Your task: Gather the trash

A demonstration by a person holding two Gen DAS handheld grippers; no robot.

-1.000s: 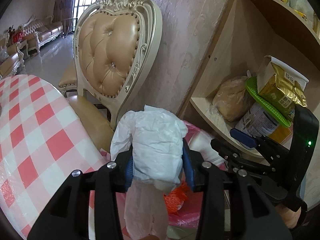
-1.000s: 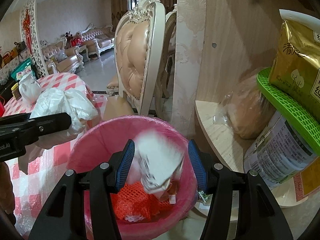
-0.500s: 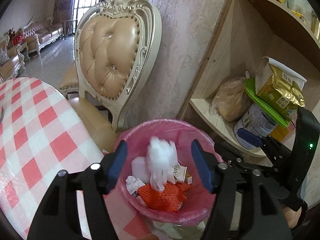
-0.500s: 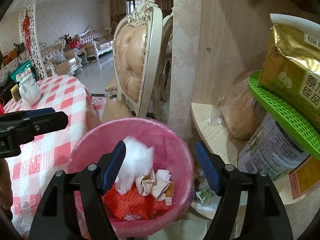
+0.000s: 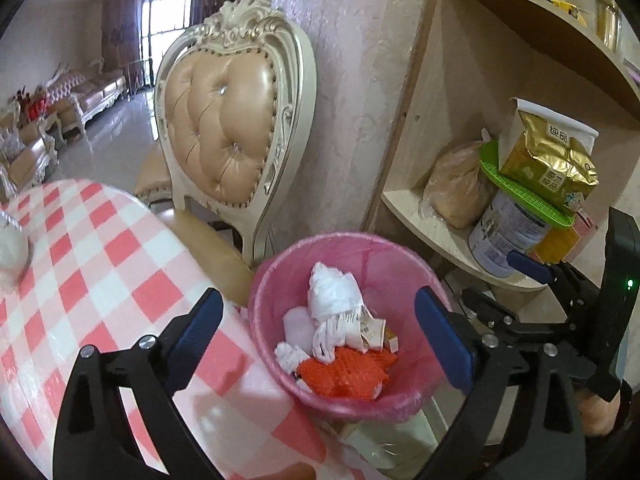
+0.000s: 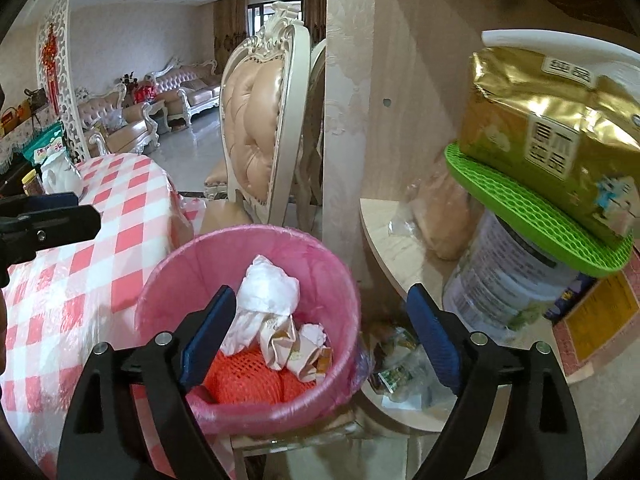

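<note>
A bin lined with a pink bag stands between the table and the shelf. Inside lie a crumpled white plastic bag, orange foam netting and crumpled wrappers. My left gripper is open and empty above the bin. My right gripper is open and empty over the bin's near right side; it also shows in the left wrist view.
A table with a red-and-white checked cloth lies left of the bin. A cream padded chair stands behind. A wooden shelf at the right holds a tin, a green mat, a gold packet and a bagged loaf.
My left gripper opened and let go of the white plastic bag, which fell into the bin. My right gripper also opened wider and its white trash dropped in.
</note>
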